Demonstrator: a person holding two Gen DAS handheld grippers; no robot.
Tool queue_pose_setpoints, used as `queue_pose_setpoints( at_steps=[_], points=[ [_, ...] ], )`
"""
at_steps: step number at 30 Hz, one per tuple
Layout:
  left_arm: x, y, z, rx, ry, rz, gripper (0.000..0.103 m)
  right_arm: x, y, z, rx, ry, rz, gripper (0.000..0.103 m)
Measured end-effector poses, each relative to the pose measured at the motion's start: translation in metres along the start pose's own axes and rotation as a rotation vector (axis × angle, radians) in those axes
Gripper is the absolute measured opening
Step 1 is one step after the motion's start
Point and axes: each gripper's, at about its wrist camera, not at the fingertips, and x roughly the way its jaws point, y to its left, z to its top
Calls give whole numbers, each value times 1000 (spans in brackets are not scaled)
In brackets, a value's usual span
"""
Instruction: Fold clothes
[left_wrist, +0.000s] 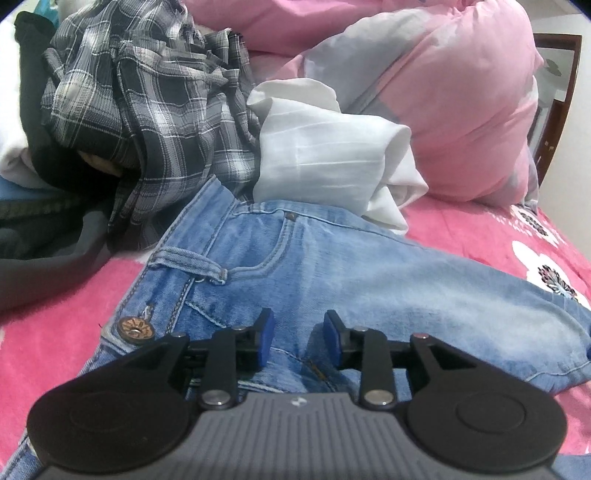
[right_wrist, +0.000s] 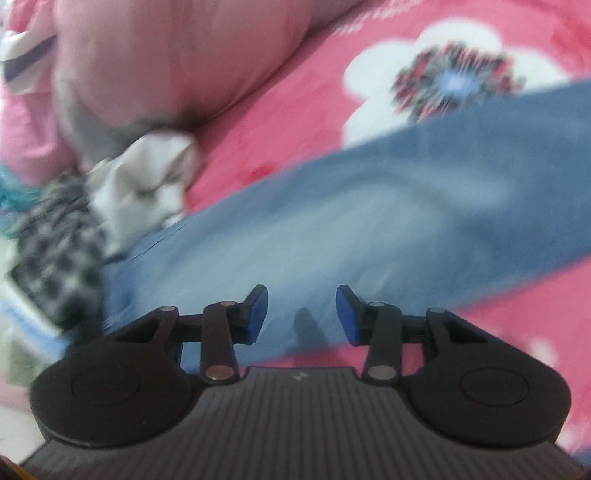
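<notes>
We hold our left tongs (left_wrist: 298, 334) low over a pair of light blue jeans (left_wrist: 332, 273) spread on a bed with a pink flowered blanket (left_wrist: 59, 325). The blue fingertips (left_wrist: 266, 332) stand apart with a clear gap between them and nothing in it; denim shows through the gap, close beneath. The waistband lies toward the left of this view, with a copper button (left_wrist: 135, 327) at its near corner and a belt loop (left_wrist: 188, 260) a little farther along. A front pocket with a rivet sits past the loop, and the leg runs off to the right.

Beyond the waistband a heap of clothes rests on the bed: a crumpled grey plaid shirt (left_wrist: 147, 99), a white garment (left_wrist: 325, 155) whose lower edge overlaps the top of the jeans, and some dark cloth (left_wrist: 44, 243) at the far left. Behind them lies a puffy pink and grey duvet (left_wrist: 461, 110).

Our right tongs (right_wrist: 302, 314) also stand wide and hold nothing. This view is blurred, but we make out the jeans leg (right_wrist: 369, 206) running across the blanket (right_wrist: 288, 110) directly beneath the fingertips, with a white flower print (right_wrist: 458, 74) past it. The white garment (right_wrist: 147, 181) and the plaid shirt (right_wrist: 62, 236) show at the left edge, beside the duvet (right_wrist: 166, 59).
</notes>
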Motion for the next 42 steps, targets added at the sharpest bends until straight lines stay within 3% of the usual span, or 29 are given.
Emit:
queue_pose_setpoints(
  at_steps=[5, 12, 19, 23, 31, 34, 38, 42],
  points=[
    [0, 0, 0, 2, 1, -1, 33, -22, 14, -39, -7, 55, 77, 40],
    [0, -3, -1, 17, 0, 1, 39, -81, 15, -98, -46, 51, 142, 42],
    [-4, -11, -2, 49, -11, -28, 62, -95, 17, -173, -367, -39, -5, 46],
    [-25, -12, -9, 67, -69, -12, 80, -84, 11, -213, -525, -138, -120, 46],
    [-89, -2, -47, 29, -180, -6, 87, -74, -4, -269, -720, -274, -202, 54],
    [-115, -1, -69, 33, -182, 26, 87, -75, -11, -288, -780, -275, -192, 58],
    [-148, 2, -96, 6, -174, 55, 87, -82, -15, -303, -782, -232, -71, 65],
    [-171, 10, -117, -67, -158, 80, 88, -90, -18, -318, -778, -187, 56, 65]
  ],
)
